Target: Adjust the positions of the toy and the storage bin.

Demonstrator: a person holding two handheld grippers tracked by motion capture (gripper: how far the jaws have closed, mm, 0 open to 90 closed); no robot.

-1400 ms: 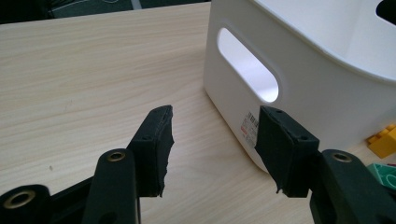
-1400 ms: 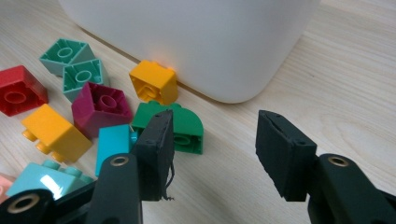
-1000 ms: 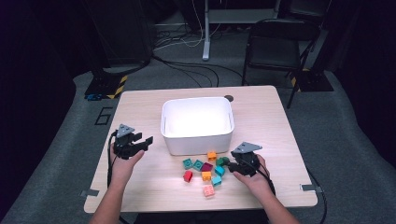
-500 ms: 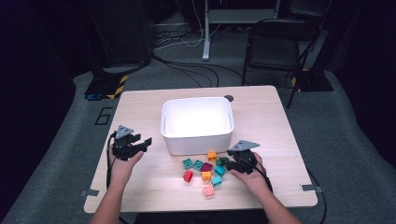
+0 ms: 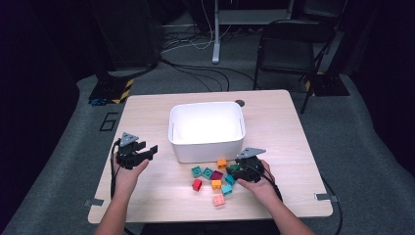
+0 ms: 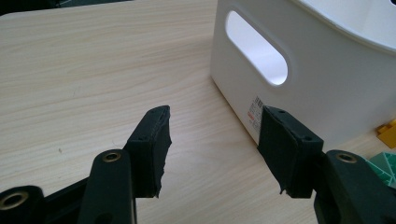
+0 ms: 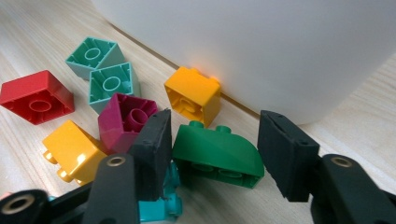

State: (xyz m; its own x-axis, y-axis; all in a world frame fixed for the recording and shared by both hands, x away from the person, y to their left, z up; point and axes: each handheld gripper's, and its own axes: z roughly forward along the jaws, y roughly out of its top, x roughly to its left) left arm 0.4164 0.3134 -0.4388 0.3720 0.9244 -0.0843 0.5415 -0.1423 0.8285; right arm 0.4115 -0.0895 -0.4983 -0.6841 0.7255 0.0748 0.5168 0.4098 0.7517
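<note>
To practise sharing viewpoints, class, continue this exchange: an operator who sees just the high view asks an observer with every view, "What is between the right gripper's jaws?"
Observer: A green block with a curved top lies between the jaws of the right gripper. They have just been opening, and one pad stands clear of it.
Operator: Is the left gripper holding anything?
Observer: No. The left gripper is open over bare table, with nothing between its jaws.
Operator: What does it face?
Observer: The white bin, on the side with an oval handle hole and a small label.
</note>
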